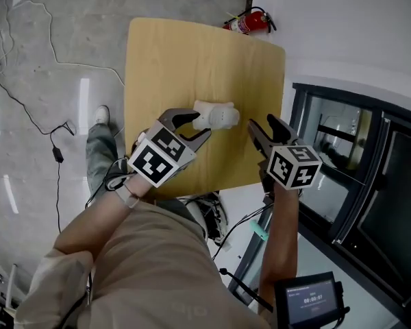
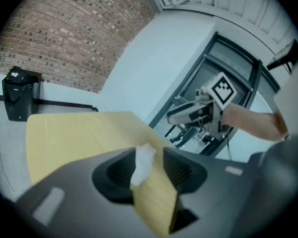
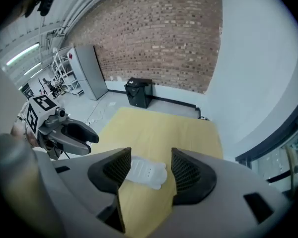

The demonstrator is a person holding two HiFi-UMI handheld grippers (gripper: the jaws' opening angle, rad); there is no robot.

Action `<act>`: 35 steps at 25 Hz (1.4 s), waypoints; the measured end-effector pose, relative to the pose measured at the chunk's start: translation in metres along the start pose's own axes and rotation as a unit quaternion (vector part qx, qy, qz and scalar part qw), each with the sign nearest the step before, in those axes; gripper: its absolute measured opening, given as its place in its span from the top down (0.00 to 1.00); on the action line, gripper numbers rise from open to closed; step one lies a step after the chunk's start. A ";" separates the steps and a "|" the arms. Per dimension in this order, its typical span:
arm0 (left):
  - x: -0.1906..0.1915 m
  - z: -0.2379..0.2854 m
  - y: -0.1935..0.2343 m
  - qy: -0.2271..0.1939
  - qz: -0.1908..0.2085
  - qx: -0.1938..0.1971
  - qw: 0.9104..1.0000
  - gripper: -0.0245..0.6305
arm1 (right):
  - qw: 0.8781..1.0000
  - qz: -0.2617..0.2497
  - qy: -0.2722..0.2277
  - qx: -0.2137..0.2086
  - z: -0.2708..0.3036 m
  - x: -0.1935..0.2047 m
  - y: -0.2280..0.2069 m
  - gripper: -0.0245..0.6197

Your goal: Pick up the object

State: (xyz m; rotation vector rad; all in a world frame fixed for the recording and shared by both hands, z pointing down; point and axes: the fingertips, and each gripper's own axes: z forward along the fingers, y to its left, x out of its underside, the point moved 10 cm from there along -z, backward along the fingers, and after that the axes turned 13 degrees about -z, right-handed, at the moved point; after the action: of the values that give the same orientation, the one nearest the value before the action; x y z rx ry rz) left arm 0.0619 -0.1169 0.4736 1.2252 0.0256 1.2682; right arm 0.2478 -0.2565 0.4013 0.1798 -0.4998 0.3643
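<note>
We are at the approach step of the pick: the white object [image 1: 216,115] lies flat on its side near the middle of the wooden table [image 1: 192,60], not yet lifted, and both tools are closing in on it from opposite ends. Our left gripper [image 1: 198,124] stands at the object's left end with its jaws apart. In the left gripper view the white end sits in the gap between the pads, closer to one pad than the other, and neither pad seems to press on it; we cannot tell whether the near pad brushes it. Our right gripper [image 1: 262,123] hovers just beside the object's right end, tilted down toward the tabletop, and its jaws also stand wide with nothing clamped. In the right gripper view the object lies beyond the jaw tips, framed by the gap but not inside it. We judge the left tool better placed to take hold. The next move, as we read it, calls for sliding those jaws a little further along the object so the pads bracket its body squarely, then closing and lifting. The object looks light and smooth, so an off-centre pinch at the very tip may let it pivot or slip.
</note>
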 end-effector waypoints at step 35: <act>0.066 0.029 0.051 -0.020 -0.094 -0.039 0.995 0.72 | 0.973 0.117 0.146 -0.136 0.155 0.085 -0.025 0.56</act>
State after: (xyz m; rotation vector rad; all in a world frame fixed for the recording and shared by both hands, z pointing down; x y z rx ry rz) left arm 0.0693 -0.0984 0.5598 1.1516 0.0603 1.0724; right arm 0.2591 -0.2938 0.5749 -0.1991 -0.2748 0.5380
